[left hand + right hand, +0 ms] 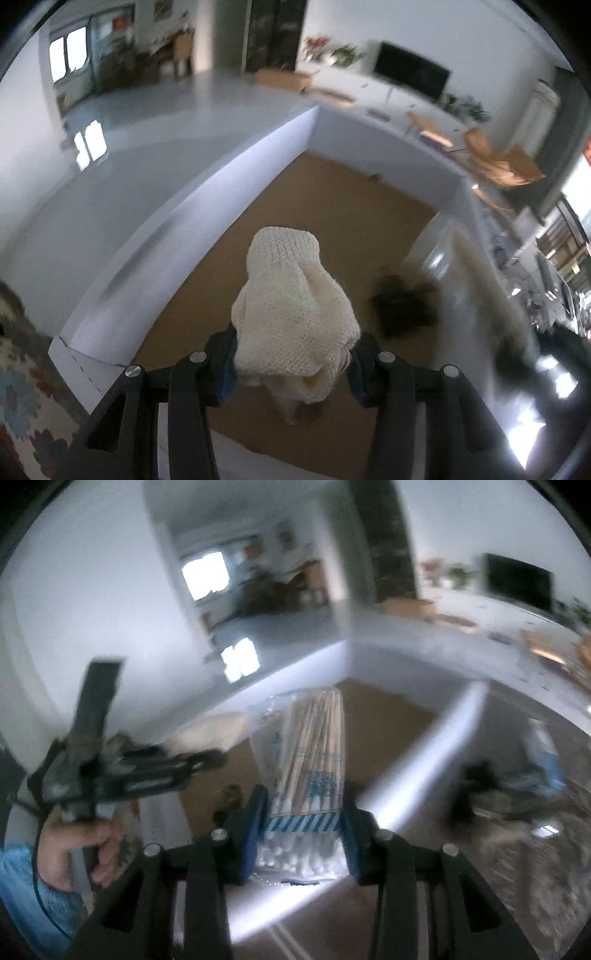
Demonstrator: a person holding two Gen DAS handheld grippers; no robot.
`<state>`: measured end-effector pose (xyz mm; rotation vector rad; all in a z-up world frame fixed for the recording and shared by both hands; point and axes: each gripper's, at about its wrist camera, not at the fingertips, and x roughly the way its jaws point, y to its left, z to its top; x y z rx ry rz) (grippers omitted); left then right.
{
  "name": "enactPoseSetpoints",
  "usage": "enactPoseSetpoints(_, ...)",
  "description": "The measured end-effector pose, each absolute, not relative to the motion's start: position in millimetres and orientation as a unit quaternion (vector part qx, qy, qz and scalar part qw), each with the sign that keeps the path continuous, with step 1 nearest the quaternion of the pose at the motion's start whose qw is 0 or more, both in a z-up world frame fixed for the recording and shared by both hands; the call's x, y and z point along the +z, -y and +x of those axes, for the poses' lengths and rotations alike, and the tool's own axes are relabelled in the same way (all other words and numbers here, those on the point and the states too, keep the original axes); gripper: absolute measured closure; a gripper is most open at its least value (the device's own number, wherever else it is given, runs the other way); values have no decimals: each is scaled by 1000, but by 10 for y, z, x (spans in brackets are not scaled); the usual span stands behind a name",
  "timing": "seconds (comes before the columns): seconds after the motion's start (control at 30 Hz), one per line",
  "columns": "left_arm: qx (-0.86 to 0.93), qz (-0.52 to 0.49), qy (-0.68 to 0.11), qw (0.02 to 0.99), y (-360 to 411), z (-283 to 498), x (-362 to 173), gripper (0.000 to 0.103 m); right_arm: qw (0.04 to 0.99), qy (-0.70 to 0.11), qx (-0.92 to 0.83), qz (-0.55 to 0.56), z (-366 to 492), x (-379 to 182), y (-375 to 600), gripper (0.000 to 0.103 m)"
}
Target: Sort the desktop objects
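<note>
White walls, a pale floor and a dark television (410, 72) on a long white cabinet make up the blurred background.

Box (207, 206): white-walled, brown-floored, seen from above in both views. A dark, blurred item (404, 308) is seen on its floor near the right wall; what it is cannot be told.

Left tool (291, 363): blue-padded jaws are set narrowly and pressed against a cream knitted cloth (291, 306), which is bunched between them and stands forward of the fingers, above the brown floor of the box. In the right wrist view the same tool (210, 760) is seen at the left, gripped by a hand (77, 853) with a light blue sleeve (22, 886) beside it, and the cream cloth (210, 727) shows at its tip.

Right tool (303, 834): jaws are set narrowly and clamped on a clear packet of cotton swabs (310, 771). White swab tips are held nearest the camera, wooden sticks point away, and a blue-and-white band crosses the packet at the pads. The packet is carried over the box corner.

Patterned rug (22, 398): seen at the lower left, beside the box.
</note>
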<state>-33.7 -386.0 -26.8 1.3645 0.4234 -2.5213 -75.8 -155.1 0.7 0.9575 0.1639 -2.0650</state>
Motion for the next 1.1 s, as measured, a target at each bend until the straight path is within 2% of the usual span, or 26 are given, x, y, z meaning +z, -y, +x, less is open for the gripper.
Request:
enactPoseSetpoints(0.13, -823, 532, -136, 142, 4002, -405, -578, 50, 425, -123, -793, 418, -690, -385, 2059, 61)
enactPoseSetpoints(0.2, -814, 545, -129, 156, 3981, -388, -610, 47, 426, -137, -782, 433, -641, -501, 2172, 45)
enactPoseSetpoints(0.27, -816, 537, -132, 165, 3962, -333, -562, 35, 442, -138, -777, 426, -558, -497, 2189, 13)
enactPoseSetpoints(0.3, -821, 529, -132, 166, 3942, -304, -533, 30, 451, -130, -774, 425, -524, -473, 2156, 9)
enactPoseSetpoints(0.5, -853, 489, -112, 144, 3484, -158, -267, 28, 431, -91, -816, 374, -382, -257, 1491, 7)
enactPoseSetpoints(0.57, -871, 466, -99, 118, 3195, -113, -90, 28, 408, -86, -841, 345, -350, -196, 1136, 3)
enactPoseSetpoints(0.7, -904, 419, -75, 47, 2453, -143, 214, 27, 328, -103, -886, 310, -315, -257, 367, 0)
enactPoseSetpoints(0.77, -915, 398, -61, 3, 2015, -112, 319, 20, 277, -120, -898, 320, -388, -385, 0, 0)
enactPoseSetpoints(0.83, -922, 383, -42, -27, 1609, -83, 349, 6, 227, -133, -902, 344, -475, -557, -372, 0)
enactPoseSetpoints(0.93, -923, 379, -5, -62, 1015, -123, 240, 2, 168, -119, -905, 373, -548, -741, -943, 0)
enactPoseSetpoints(1.1, -896, 435, 35, -77, 388, -386, -432, 2, 98, -97, -902, 410, -612, -986, -1654, 0)
